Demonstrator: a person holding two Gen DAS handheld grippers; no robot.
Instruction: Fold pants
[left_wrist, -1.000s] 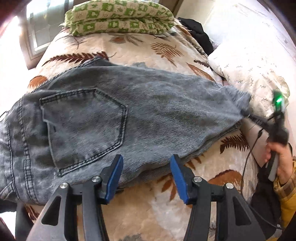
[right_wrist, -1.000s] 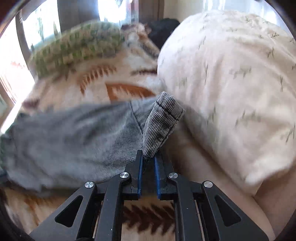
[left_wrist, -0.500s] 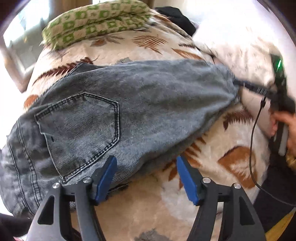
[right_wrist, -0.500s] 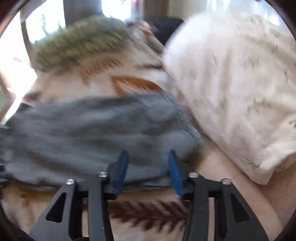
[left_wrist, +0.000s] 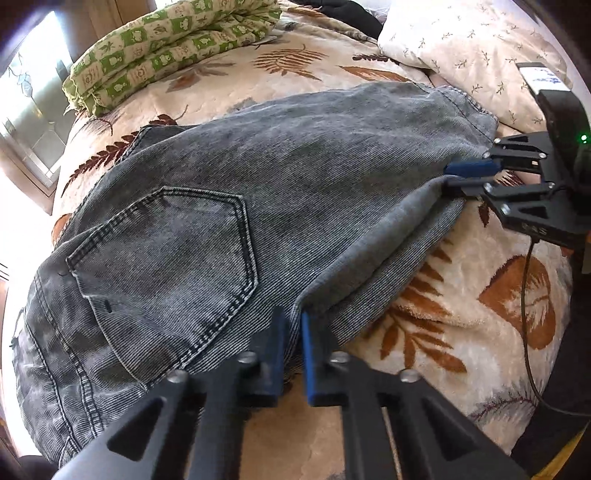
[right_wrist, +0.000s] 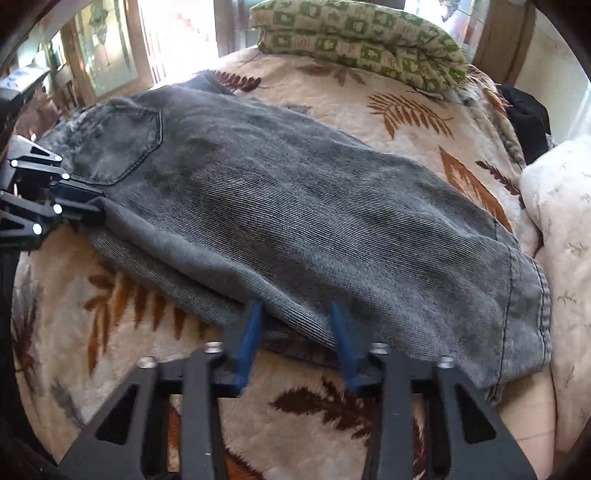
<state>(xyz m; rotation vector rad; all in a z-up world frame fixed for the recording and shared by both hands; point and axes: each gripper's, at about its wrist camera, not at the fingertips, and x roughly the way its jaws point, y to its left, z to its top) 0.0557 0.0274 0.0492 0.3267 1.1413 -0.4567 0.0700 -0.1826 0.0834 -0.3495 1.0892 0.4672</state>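
Grey denim pants (left_wrist: 258, 192) lie folded lengthwise on a leaf-print blanket, back pocket (left_wrist: 166, 254) up; they also show in the right wrist view (right_wrist: 314, 221). My left gripper (left_wrist: 293, 332) is shut on the pants' near folded edge by the seat. It also shows in the right wrist view (right_wrist: 99, 208). My right gripper (right_wrist: 297, 332) is open, its blue fingers astride the near edge of the leg. In the left wrist view the right gripper (left_wrist: 452, 175) sits at the leg end, jaws apart around the fabric edge.
A folded green-checked quilt (left_wrist: 166, 48) lies at the bed's far end. A white floral pillow (left_wrist: 469, 48) lies beside the leg hems (right_wrist: 532, 302). A black garment (right_wrist: 526, 118) lies by the pillow. A cable (left_wrist: 524, 314) hangs near the right gripper.
My left gripper moved in and shut on the pants' near edge. My right gripper let go of the hem, opened, and moved along to the near edge of the leg.
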